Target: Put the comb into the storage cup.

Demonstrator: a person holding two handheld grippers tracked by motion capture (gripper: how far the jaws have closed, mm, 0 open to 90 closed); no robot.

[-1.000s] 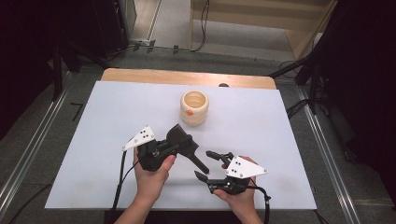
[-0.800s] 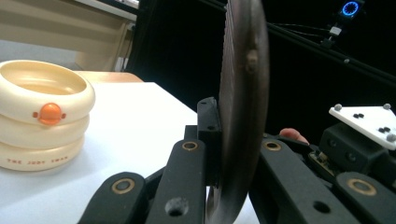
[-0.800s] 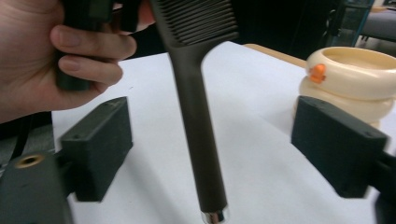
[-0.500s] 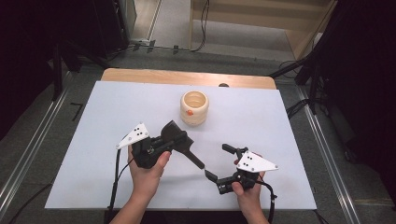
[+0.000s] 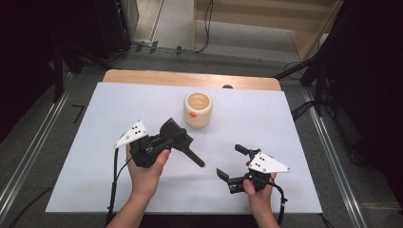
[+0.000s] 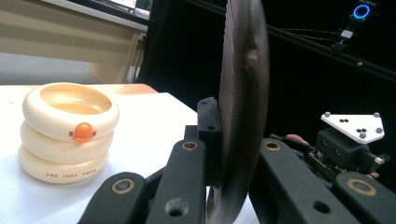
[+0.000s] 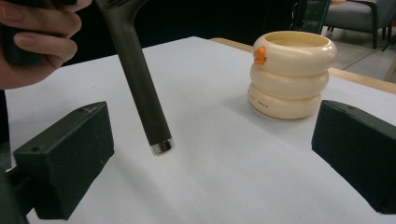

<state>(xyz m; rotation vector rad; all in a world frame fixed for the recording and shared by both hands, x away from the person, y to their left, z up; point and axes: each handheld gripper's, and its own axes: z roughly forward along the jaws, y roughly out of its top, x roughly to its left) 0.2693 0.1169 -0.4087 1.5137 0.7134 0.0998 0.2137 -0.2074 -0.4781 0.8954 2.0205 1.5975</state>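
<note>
Left tongs (image 5: 173,135): closed on the broad head of a dark spatula (image 5: 183,142), held by the left hand (image 5: 147,164) near the tabletop's middle; in the left gripper view the blade (image 6: 243,107) stands edge-on between the jaws.
Right tongs (image 5: 235,161): jaws spread apart with nothing between them, held by the right hand (image 5: 256,187) at the near right of the tabletop (image 5: 95,118).
Spatula handle (image 7: 142,93): slants down to the right from the left tongs, its metal-capped tip (image 7: 161,147) ending between the two tongs, just above the white surface; whether it touches is unclear.
Cream ringed pot (image 5: 197,109): three stacked rounded rings with a small orange knob (image 6: 83,132) on the top ring, upright, far of both tongs, nearer the left tongs and apart from them.
Pot seen from the right tongs (image 7: 292,74): beyond the open jaws, to the right of the handle.
</note>
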